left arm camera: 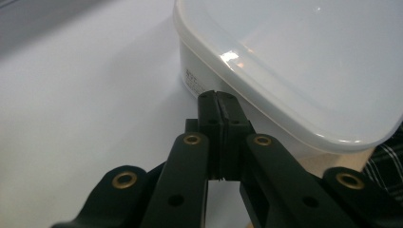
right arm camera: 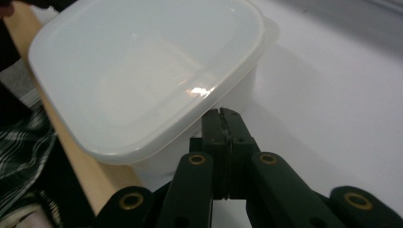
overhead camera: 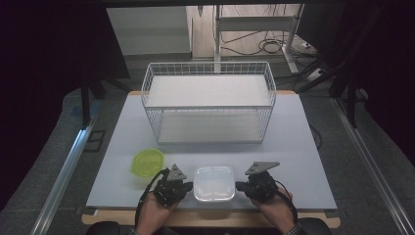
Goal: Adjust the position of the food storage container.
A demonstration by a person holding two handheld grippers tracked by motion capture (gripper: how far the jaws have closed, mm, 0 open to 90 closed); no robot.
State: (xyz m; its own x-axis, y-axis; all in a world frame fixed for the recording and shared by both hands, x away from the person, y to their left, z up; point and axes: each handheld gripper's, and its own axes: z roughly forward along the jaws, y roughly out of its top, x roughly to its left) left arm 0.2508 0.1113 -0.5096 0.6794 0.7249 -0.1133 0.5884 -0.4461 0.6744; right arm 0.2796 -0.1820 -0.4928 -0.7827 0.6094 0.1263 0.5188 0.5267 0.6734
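A translucent white lidded container [overhead camera: 214, 183] sits at the table's near edge, between my two grippers. My left gripper [overhead camera: 188, 186] is at its left side, jaws shut, tips against or just short of the container's wall [left arm camera: 199, 78]. In the left gripper view the left gripper [left arm camera: 219, 96] holds nothing. My right gripper [overhead camera: 239, 186] is at the container's right side, also shut. In the right gripper view the right gripper [right arm camera: 222, 113] tips sit under the lid's rim [right arm camera: 142, 76] with nothing between them. A green lidded bowl [overhead camera: 147, 162] stands left of the container.
A white wire basket shelf [overhead camera: 209, 100] with two levels stands at the middle-back of the pale table [overhead camera: 303, 147]. The table's wooden front edge [right arm camera: 81, 156] runs close under the container. A person's hands [overhead camera: 274, 210] hold both grippers at the bottom.
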